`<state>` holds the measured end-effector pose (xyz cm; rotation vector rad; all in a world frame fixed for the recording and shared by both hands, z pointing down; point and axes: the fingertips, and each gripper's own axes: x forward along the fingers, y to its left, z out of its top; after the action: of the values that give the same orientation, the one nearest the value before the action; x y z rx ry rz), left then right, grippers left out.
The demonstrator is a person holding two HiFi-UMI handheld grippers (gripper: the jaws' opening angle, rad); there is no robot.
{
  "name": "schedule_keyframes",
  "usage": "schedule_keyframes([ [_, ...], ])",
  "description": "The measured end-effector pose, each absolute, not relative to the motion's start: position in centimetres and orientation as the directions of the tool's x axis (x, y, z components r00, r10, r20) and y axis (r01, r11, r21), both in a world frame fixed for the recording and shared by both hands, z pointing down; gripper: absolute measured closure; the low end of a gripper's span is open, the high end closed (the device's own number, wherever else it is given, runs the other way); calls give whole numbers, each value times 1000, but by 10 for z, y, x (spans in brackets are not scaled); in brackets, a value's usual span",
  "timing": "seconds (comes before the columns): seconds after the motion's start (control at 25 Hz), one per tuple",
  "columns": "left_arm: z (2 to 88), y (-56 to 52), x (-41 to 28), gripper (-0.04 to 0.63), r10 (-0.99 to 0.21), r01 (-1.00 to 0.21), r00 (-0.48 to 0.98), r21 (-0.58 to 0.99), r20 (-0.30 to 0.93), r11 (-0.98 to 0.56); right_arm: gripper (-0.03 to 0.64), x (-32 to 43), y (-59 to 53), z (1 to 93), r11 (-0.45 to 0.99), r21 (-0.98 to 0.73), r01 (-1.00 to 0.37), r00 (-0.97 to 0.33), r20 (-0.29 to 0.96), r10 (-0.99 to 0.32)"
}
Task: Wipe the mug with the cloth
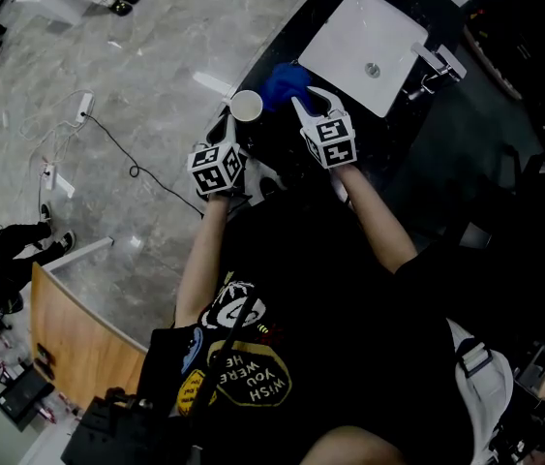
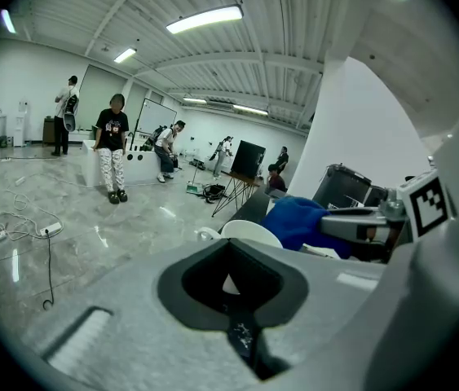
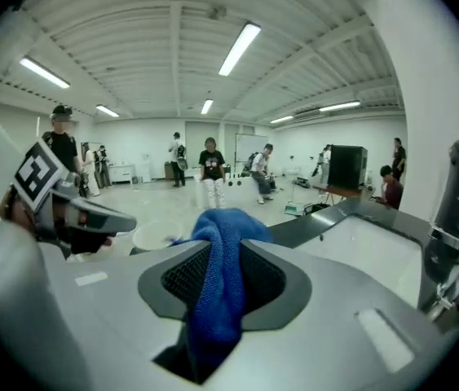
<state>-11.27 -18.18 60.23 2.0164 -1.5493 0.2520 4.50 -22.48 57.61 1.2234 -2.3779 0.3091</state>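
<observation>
As its two jaws press together on the one blue cloth (image 3: 217, 296), the right gripper (image 3: 221, 247) holds it tight. The cloth passes between the two dark pads and bulges out in front of the tips. The left gripper (image 2: 231, 249) also has its jaws nearly together. A white piece shows between its pads, so it is clamped on the one white mug (image 2: 249, 233). The rim and the single handle of the mug stand just beyond the tips.

Seen from the head view, both grippers are side by side. The mug is at the edge of the dark counter (image 1: 398, 153) with its opening up. The bunch of cloth is just beside its rim, on the right, and I cannot tell if they touch. Further to the right there is one white square sink (image 1: 349, 27) set in the counter, with one metal faucet (image 1: 437, 63) at its side. On the grey floor lie one black cable (image 1: 132, 168) and two white power strips (image 1: 83, 105). Several people (image 3: 211, 165) stand far behind in the hall, too small to count surely.
</observation>
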Motion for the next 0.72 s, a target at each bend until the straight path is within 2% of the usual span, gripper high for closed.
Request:
schedule_keyframes([
  [0.08, 603, -182, -110, 592, -819, -931, 312, 329, 481, -161, 512, 21, -198, 595, 724, 40, -688, -585, 561, -586],
  [0.16, 604, -181, -108, 592, -816, -930, 316, 330, 484, -164, 512, -15, -141, 617, 921, 65, -383, -689, 644, -332],
  [0.2, 605, -181, -108, 592, -815, -929, 318, 330, 485, -166, 512, -29, -110, 624, 976, 58, -212, -718, 668, -196],
  [0.24, 605, -181, -107, 592, -814, -929, 319, 329, 485, -168, 512, -38, -83, 627, 997, 37, -72, -731, 678, -78],
  [0.28, 605, -181, -107, 592, -815, -929, 319, 328, 484, -169, 512, -42, -65, 628, 1000, 9, 9, -737, 676, 1],
  [0.32, 604, -181, -108, 592, -815, -929, 318, 328, 483, -168, 512, -42, -62, 627, 1000, -13, 17, -743, 669, 21],
  [0.36, 603, -182, -108, 592, -817, -930, 317, 329, 482, -167, 512, -38, -73, 624, 999, -18, -50, -751, 660, -26],
  [0.44, 602, -182, -110, 592, -821, -930, 313, 329, 478, -163, 512, -16, -127, 613, 938, 7, -347, -727, 629, -274],
  [0.52, 601, -183, -112, 592, -823, -931, 308, 329, 477, -158, 514, 18, -185, 596, 751, 23, -660, -604, 578, -549],
  [0.56, 602, -183, -112, 592, -823, -931, 308, 330, 477, -157, 512, 34, -205, 587, 651, 31, -758, -529, 554, -643],
  [0.64, 603, -183, -111, 592, -821, -931, 309, 330, 480, -157, 512, 50, -222, 581, 555, 60, -829, -441, 538, -718],
  [0.72, 606, -184, -110, 592, -817, -931, 309, 330, 487, -156, 512, 32, -206, 595, 659, 91, -747, -494, 589, -640],
])
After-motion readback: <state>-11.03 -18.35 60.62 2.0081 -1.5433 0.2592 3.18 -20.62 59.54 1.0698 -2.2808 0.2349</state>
